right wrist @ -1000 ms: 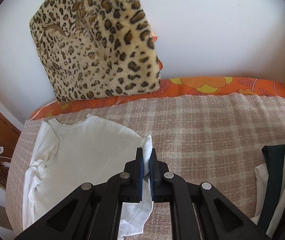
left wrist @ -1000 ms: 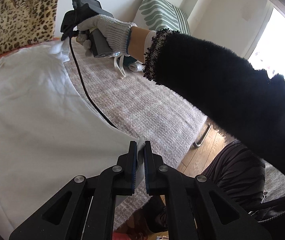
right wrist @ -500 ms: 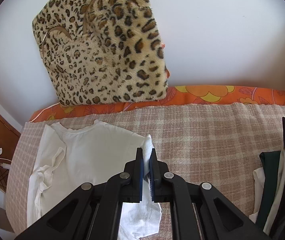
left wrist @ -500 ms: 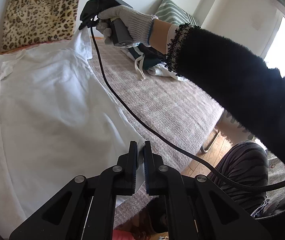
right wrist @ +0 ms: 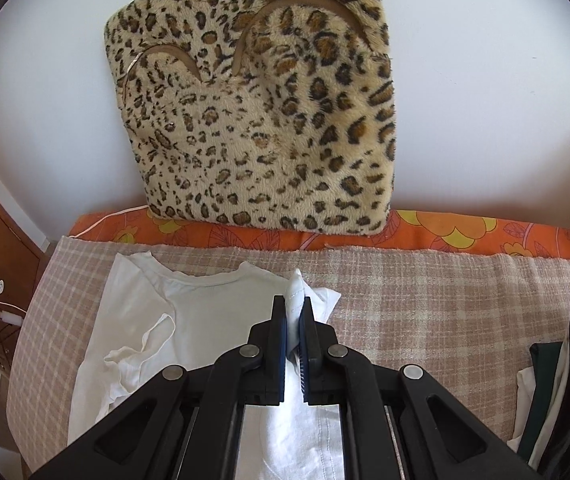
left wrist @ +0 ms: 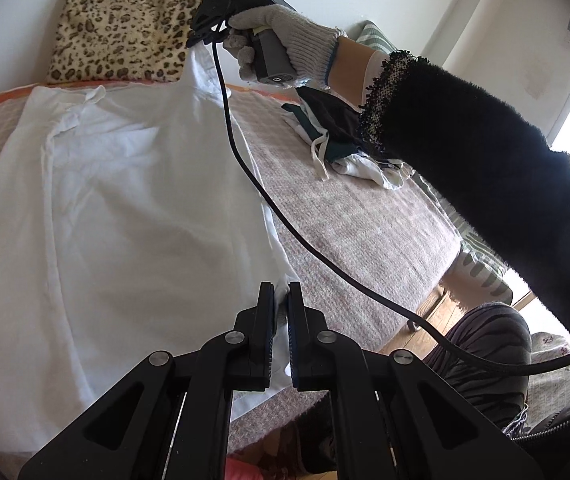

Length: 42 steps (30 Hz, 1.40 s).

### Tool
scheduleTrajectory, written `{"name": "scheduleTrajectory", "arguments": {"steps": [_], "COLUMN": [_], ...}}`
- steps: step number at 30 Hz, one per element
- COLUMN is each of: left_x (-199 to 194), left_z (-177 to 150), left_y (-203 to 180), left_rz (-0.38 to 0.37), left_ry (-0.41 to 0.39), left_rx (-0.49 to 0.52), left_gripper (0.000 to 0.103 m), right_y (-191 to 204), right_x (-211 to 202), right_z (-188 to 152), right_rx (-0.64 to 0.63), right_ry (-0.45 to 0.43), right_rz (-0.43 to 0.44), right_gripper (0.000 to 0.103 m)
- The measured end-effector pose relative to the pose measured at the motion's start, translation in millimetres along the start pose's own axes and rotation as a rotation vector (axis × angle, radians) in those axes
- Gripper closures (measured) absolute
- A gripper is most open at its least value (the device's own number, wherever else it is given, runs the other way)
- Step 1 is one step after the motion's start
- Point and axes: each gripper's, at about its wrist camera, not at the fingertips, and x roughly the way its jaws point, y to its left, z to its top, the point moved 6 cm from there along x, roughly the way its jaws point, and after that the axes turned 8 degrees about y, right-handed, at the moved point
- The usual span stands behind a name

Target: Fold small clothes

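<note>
Item: white tee [left wrist: 125, 208], lying on bed blanket [left wrist: 357, 232] w/ right edge lifted.
L gripper [left wrist: 281, 300]: my jaws clamped on the tee's near hem corner.
R gripper [right wrist: 295, 312]: jaws clamped on the far corner by the sleeve, held above the bed in my gloved hand [left wrist: 281, 40].
Also present: leopard cushion [right wrist: 261, 112], clothes pile [left wrist: 345, 144] to the right, cable [left wrist: 269, 208] draped across the tee.
Step (est.): carrying the right side over for a lengthwise fold.
Risks: thin bite, so cloth may slip if hands pull apart; uneven travel gives a skewed crease; left sleeve [right wrist: 137, 344] is bunched and may get folded in; cable could drag the cloth.
</note>
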Motion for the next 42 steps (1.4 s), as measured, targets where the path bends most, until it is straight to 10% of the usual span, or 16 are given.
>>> {"name": "scheduleTrajectory", "arguments": {"steps": [28, 30, 32, 33, 42], "left_x": [-22.4, -23.5, -22.1, -21.6, -24.7], "left_z": [-42.4, -45.5, -50.3, -53.0, -56.4], "left_y": [59.5, 62.0, 63.6, 64.8, 61.9], "left_rz": [0.062, 0.076, 0.082, 0.086, 0.126], "left_ry": [0.023, 0.020, 0.033, 0.042, 0.031], "left_rx": [-0.173, -0.181, -0.189, -0.196, -0.187], "left_gripper": [0.098, 0.098, 0.098, 0.098, 0.083], "right_y": [168.8, 180.3, 189.2, 192.8, 171.6], "right_x": [90.6, 87.9, 79.1, 71.7, 26.1], "right_z": [-5.4, -8.1, -9.1, -9.3, -36.3], "right_rx": [-0.192, -0.194, -0.194, -0.198, -0.241], "right_ry": [0.123, 0.119, 0.105, 0.091, 0.100], "right_rz": [0.077, 0.166, 0.214, 0.229, 0.168], "right_gripper": [0.099, 0.089, 0.041, 0.033, 0.032]}}
